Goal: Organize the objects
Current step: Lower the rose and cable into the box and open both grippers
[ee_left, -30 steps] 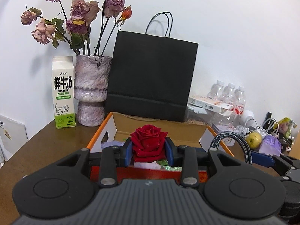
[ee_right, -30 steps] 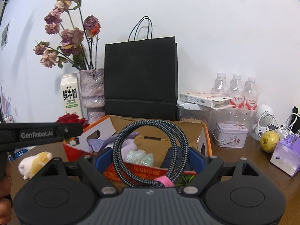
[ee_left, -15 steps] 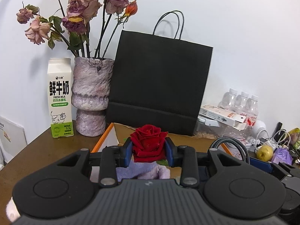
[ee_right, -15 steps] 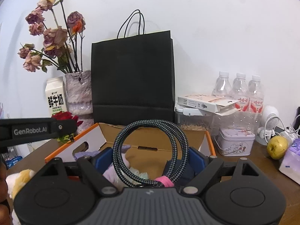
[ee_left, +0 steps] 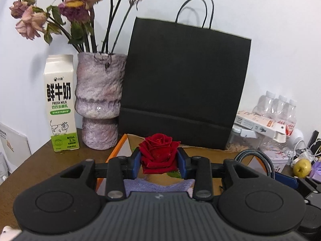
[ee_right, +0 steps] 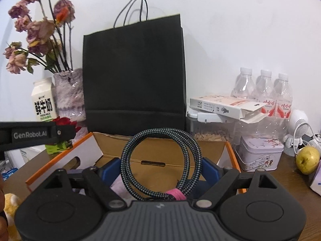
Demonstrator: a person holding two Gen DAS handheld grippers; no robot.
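Note:
A red rose [ee_left: 158, 152] sits between the blue pads of my left gripper [ee_left: 159, 160]; its jaws are opening, though the pads still touch the petals. It hovers over the near left corner of an open cardboard box [ee_left: 118, 150] with orange edges. My right gripper [ee_right: 160, 166] is shut on a coiled braided cable [ee_right: 128, 160] with a pink strap, held above the same box [ee_right: 160, 150]. Purple cloth [ee_left: 156, 185] lies in the box beneath. In the right wrist view the left gripper's arm [ee_right: 36, 134] and the rose [ee_right: 64, 121] show at the left.
A black paper bag [ee_left: 180, 90] stands right behind the box. To its left are a vase of dried flowers [ee_left: 98, 100] and a milk carton [ee_left: 60, 104]. On the right stand water bottles [ee_right: 264, 92], a tin [ee_right: 260, 156] and a yellow-green fruit [ee_right: 307, 160].
Both grippers have moved forward over the box toward the black bag, which looms larger. The left pads stand slightly wider around the rose. The cable stays gripped.

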